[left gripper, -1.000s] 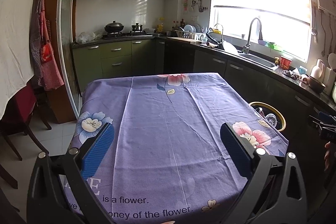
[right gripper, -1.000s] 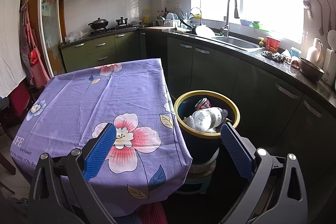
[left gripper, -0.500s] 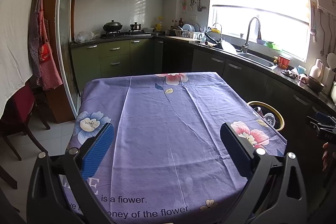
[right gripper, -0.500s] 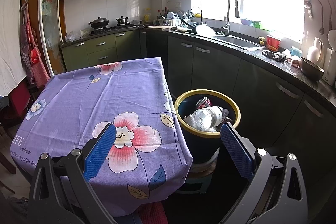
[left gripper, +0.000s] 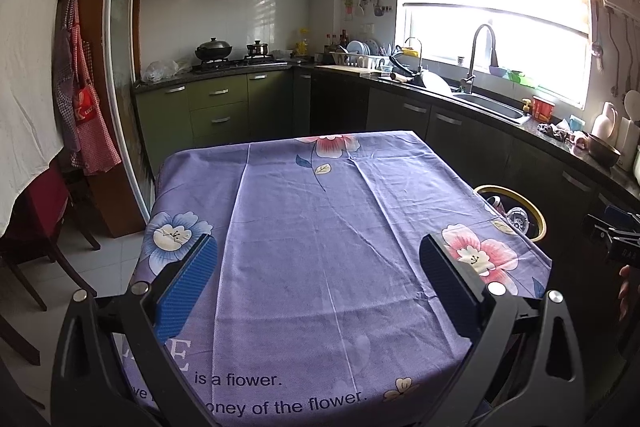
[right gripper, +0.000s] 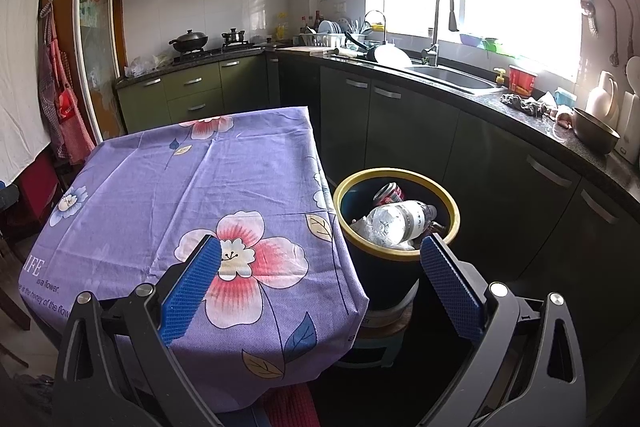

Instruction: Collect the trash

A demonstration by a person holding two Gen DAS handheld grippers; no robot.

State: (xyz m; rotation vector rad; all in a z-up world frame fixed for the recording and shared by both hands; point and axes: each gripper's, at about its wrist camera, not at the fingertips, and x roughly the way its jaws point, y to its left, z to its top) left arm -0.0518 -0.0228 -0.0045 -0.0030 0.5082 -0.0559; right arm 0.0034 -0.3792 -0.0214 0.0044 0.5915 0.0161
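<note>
We've got the left gripper [left gripper: 318, 281] hanging over the near edge of the table [left gripper: 320, 219], jaws spread wide with nothing between them. The purple flowered cloth is bare all the way to its far edge at 12 o'clock, so lots of open room there. Our right gripper [right gripper: 320, 283] sits past the table's right corner, jaws just as wide and holding nothing. The trash bin [right gripper: 450, 205] is at 1 o'clock from it, right beside the table's edge, standing on a small stool [right gripper: 384, 323]. Inside we see a clear plastic bottle [right gripper: 396, 221] lying on its side and a crushed can [right gripper: 388, 193] behind it. Dark cabinets [right gripper: 516, 187] run close along 2 to 3 o'clock, so that gap is tight. A red chair [left gripper: 36, 211] sits at 9 o'clock in the left view.
</note>
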